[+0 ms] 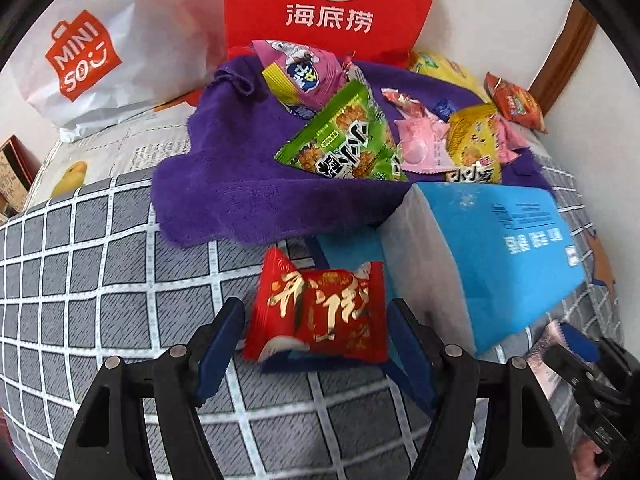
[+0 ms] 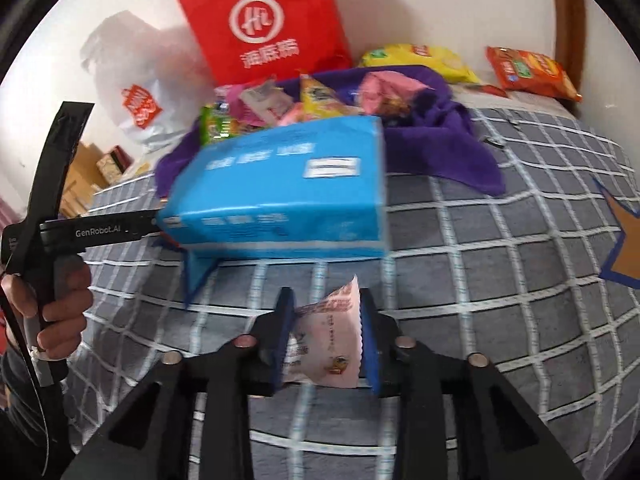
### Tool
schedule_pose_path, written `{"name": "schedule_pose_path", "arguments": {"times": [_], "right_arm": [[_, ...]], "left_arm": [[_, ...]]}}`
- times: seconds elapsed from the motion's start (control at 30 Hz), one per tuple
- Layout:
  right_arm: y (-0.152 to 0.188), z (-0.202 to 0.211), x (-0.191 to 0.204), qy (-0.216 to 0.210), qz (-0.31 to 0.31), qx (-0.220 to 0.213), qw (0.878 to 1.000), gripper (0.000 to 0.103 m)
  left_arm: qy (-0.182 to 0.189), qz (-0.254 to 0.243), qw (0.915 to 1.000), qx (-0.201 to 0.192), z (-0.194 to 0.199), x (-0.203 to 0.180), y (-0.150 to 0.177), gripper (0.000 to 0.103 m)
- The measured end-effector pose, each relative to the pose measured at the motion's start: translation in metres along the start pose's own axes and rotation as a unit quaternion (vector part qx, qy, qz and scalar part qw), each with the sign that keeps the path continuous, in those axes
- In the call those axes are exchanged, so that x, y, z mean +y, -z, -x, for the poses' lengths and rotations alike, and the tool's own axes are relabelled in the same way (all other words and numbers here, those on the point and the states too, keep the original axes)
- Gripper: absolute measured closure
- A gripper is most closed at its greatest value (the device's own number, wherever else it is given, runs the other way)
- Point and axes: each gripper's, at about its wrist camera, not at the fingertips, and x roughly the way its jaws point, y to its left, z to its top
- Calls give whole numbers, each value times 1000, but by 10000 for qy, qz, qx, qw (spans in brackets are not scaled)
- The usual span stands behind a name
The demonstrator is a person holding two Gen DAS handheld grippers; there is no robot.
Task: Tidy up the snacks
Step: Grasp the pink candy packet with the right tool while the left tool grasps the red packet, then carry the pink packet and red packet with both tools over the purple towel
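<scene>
Checked bedspread (image 1: 100, 280) with blue box (image 1: 500, 256) lying near its middle: left gripper (image 1: 316, 320) clamps red snack packet (image 1: 320, 312) beside the box's open end, nearer than right gripper (image 2: 326, 336), which pinches pale sachet (image 2: 328, 340).

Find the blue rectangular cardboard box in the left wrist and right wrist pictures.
Left wrist: the blue rectangular cardboard box sits right of centre, beyond the held red snack packet.
Right wrist: it fills the centre, above the gripper.
Shared landmark: the red paper bag with a white circular logo stands against the wall behind it.
</scene>
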Motion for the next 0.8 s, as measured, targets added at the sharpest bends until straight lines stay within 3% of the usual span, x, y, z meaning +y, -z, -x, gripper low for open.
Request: {"name": "schedule_pose_path", "arguments": {"times": [0.07,0.13,0.2,0.37,0.47,0.53,0.6,0.8], "right_arm": [[2,2,-5,5,21,46,10000,49],[5,5,-8,-60,45,35,10000,42],[9,4,-4,-71,140,87,9998,40],[14,-9,16,-28,567,187,9982,30],[17,-13,27,180,848,92,9962,30],[20,-15,34,379,1080,63,9934,34],[23,-14,41,386,1303,60,9907,45],[24,0,37,301,1167,-173,9926,68]], "left_arm": [[-10,-3,9999,-116,-1,0,0,37],[-3,-8,9999,-156,-2,1,0,52],[0,-32,9999,-166,-1,2,0,58],[132,37,9998,-124,6,11,4,61],[231,97,9996,-90,12,16,8,61],[239,121,9996,-102,16,18,9,61],[247,134,9995,-143,21,20,11,61],[321,87,9992,-242,36,17,15,61]]}}
